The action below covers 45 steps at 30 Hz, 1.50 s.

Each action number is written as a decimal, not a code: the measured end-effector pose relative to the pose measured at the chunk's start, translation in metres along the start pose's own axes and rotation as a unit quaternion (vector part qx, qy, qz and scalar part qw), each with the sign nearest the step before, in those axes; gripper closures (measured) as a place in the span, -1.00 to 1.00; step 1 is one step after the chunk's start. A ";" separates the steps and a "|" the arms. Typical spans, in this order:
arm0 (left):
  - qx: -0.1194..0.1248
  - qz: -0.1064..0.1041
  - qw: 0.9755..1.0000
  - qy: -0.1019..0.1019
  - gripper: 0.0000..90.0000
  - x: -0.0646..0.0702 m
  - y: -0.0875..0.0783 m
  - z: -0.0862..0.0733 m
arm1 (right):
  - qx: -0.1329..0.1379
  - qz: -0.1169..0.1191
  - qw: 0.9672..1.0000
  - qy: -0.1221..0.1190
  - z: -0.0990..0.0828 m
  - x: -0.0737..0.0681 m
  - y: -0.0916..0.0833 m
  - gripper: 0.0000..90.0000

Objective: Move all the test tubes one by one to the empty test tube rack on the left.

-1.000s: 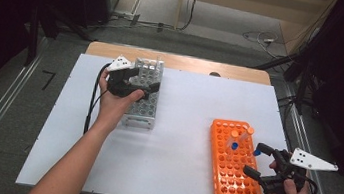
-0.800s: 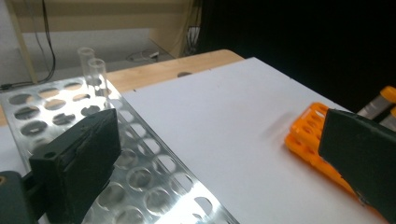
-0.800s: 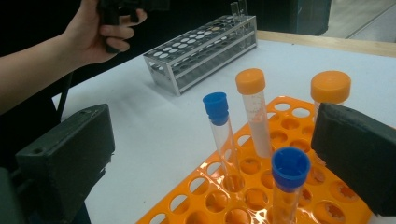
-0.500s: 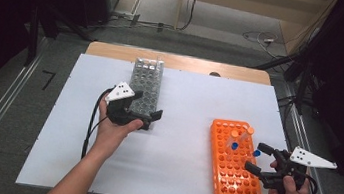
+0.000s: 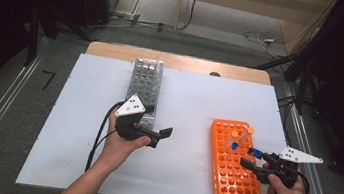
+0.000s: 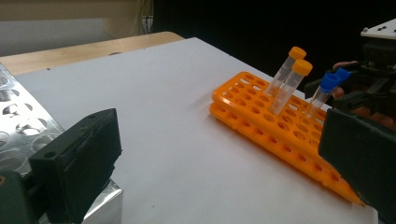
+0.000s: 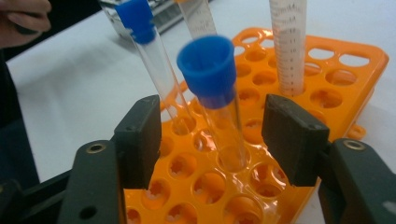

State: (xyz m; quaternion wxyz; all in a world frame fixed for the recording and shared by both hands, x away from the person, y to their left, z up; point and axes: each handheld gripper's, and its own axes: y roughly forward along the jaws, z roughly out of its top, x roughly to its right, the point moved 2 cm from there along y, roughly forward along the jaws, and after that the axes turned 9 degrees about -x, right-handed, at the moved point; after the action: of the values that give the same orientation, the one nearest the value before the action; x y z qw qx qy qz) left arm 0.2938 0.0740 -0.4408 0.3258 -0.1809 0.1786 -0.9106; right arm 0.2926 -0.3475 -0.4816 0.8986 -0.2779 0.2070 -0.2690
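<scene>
We'd just been closing our right gripper (image 7: 212, 140) around the nearer blue-capped tube (image 7: 212, 88) in the orange rack (image 7: 327, 88), pads not touching it yet, while our left gripper (image 5: 152, 135) had drifted off the metal rack (image 5: 146, 81), jaws wide and empty, so the grab looked close.

- Orange rack (image 7: 261, 60): glossy moulded plastic
- Tubes (image 7: 224, 116): clear smooth plastic, with matt blue caps (image 7: 208, 65)
- Metal rack (image 5: 146, 81): shiny perforated metal
- Table (image 5: 190, 99): matt white top, with a wood edge (image 5: 179, 61)
- Gripper pads (image 7: 287, 135): matt black, rubbery in look
</scene>
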 end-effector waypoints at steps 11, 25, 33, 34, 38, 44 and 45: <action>-0.004 -0.001 1.000 -0.007 -1.00 0.002 0.002 -0.003 | -0.012 -0.025 1.000 -0.009 -0.007 0.003 0.007 0.39; -0.005 -0.002 1.000 -0.002 -1.00 0.005 0.002 -0.003 | 0.003 -0.049 0.999 -0.024 -0.002 -0.001 0.002 0.65; -0.005 -0.005 1.000 0.003 -1.00 0.009 0.002 -0.002 | 0.037 -0.042 0.998 -0.021 0.007 -0.009 -0.016 0.66; -0.005 -0.008 1.000 0.004 -1.00 0.010 0.002 -0.002 | 0.038 -0.038 0.998 -0.023 0.008 -0.011 -0.017 0.66; -0.003 -0.012 1.000 0.007 -1.00 0.015 0.002 0.000 | 0.038 -0.011 0.999 -0.035 0.011 -0.020 -0.019 0.66; -0.002 -0.021 1.000 0.012 -1.00 0.021 0.003 0.002 | 0.038 0.020 0.998 -0.052 0.016 -0.035 -0.019 0.66; -0.002 -0.021 1.000 0.014 -1.00 0.022 0.003 0.002 | 0.037 0.023 0.998 -0.054 0.017 -0.038 -0.018 0.66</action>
State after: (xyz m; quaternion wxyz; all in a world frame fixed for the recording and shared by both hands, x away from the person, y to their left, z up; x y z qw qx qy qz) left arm 0.2804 0.0565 -0.4358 0.3033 -0.1725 0.1812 -0.9195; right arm 0.2660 -0.3308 -0.4491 0.9241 -0.2539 0.1541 -0.2406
